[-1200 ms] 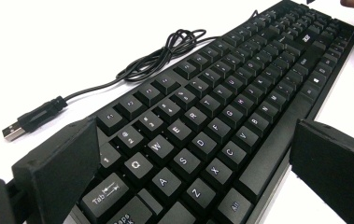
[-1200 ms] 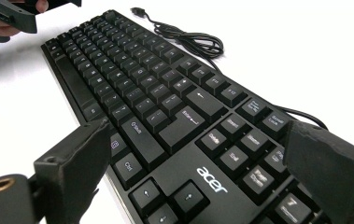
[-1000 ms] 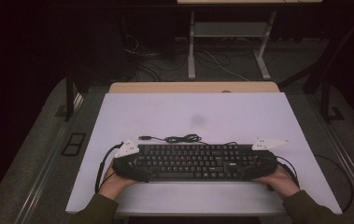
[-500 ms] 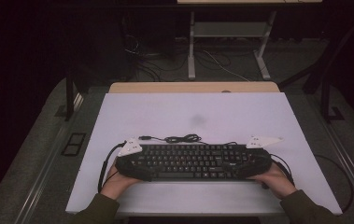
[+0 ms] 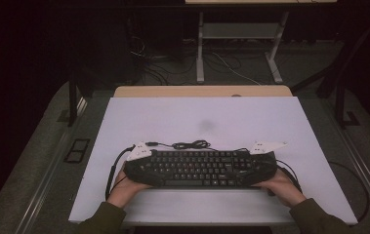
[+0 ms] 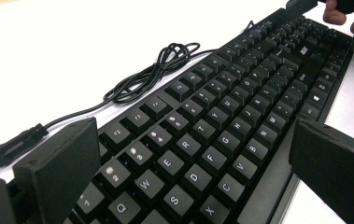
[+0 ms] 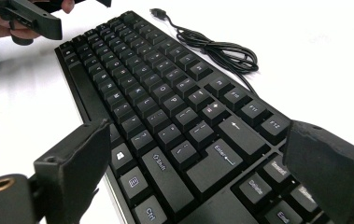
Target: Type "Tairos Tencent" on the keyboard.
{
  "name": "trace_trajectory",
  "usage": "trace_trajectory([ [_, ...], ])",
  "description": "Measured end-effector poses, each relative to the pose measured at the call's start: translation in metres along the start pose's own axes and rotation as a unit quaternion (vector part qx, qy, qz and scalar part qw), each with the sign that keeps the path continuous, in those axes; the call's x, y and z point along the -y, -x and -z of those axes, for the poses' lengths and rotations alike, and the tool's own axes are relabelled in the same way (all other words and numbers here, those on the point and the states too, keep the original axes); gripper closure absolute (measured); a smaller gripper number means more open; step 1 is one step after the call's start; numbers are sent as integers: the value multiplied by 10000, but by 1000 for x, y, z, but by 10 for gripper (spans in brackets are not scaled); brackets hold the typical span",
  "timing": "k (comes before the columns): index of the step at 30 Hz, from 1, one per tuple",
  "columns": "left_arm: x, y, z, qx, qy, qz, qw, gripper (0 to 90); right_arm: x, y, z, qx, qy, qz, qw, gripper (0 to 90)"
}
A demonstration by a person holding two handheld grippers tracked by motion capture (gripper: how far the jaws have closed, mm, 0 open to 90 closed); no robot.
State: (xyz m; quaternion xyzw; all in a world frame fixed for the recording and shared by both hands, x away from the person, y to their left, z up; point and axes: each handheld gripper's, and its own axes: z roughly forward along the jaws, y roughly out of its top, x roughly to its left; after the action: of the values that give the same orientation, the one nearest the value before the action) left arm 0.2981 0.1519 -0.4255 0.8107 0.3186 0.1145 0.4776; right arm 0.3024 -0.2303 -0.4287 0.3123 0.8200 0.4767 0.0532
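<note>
Keyboard [image 5: 199,168] shifted nearer, both hand-held grippers spread wide astride it

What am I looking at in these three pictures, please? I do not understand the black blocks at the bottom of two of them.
There is no robot here. A person sits at a white table and holds a hand tool with two jaws, a gripper, in each hand.

The high view is taken from above the table. In it the left gripper is at the left end of a black keyboard, and the right gripper at the right end.

The other two pictures come from small cameras on the grippers. The black blocks are each gripper's own jaws. They stand wide, one on each side of the keyboard's end, spanning it from front to back.

The keyboard's cable lies in a loose bundle behind it on the table.
</note>
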Motion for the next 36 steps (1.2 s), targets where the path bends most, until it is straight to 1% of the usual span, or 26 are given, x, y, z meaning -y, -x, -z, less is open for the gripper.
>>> trace_trajectory([
  [8,-4,1,-6,-10,25,-23,10000,16,-5,-2,-8,-59,-41,35,10000,76],
  [14,-7,0,-11,-13,14,5,10000,17,-9,-4,-15,-104,-87,62,9999,77],
  [15,-8,-1,-12,-8,2,-28,10000,17,-10,-4,-16,-113,-98,60,9999,76],
  [16,-9,-1,-14,-9,-2,-34,10000,17,-10,-4,-17,-122,-100,100,9998,77],
  [20,-11,-1,-17,-5,-19,-57,10000,17,-13,-4,-20,-142,-118,118,9998,76],
  [25,-13,0,-20,14,-1,-38,10000,27,-17,-5,-26,-150,-118,106,9998,77],
  [32,-15,1,-22,34,9,8,10000,51,-21,-4,-31,-193,-230,157,9994,83],
  [34,-15,1,-22,26,19,12,10000,66,-20,-4,-32,-194,-269,217,9992,159],
  [35,-15,1,-21,32,21,-16,10000,76,-20,-4,-32,-210,-284,237,9991,161],
  [36,-15,2,-21,33,19,-36,10000,91,-20,-4,-32,-208,-283,250,9991,182],
])
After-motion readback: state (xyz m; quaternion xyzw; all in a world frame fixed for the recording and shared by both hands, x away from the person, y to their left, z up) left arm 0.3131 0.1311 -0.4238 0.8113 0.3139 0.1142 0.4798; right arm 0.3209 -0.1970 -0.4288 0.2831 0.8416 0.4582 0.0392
